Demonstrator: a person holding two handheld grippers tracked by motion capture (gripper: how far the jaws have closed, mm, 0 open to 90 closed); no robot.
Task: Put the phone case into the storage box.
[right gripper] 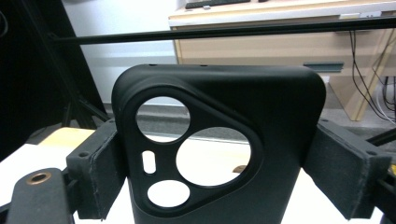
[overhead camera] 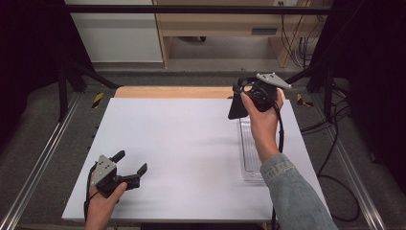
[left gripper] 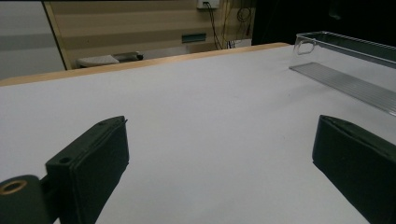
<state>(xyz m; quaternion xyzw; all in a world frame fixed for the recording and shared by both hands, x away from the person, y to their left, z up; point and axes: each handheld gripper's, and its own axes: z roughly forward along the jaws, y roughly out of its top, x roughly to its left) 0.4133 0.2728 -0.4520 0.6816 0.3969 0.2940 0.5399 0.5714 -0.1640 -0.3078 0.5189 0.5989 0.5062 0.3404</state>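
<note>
Black phone case [right gripper: 219, 144] sat clamped by its side edges between the right gripper's [right gripper: 217, 177] jaws, its camera cutouts facing the lens, held up above the far end of the clear tray [overhead camera: 250, 153]. Near the table's [overhead camera: 182, 143] front left corner, the left gripper [overhead camera: 130, 166] hovered with jaws spread wide and empty.

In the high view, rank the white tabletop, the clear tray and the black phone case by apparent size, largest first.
1. white tabletop
2. clear tray, partly behind the forearm
3. black phone case, held raised in the right gripper, so nearer the camera
</note>
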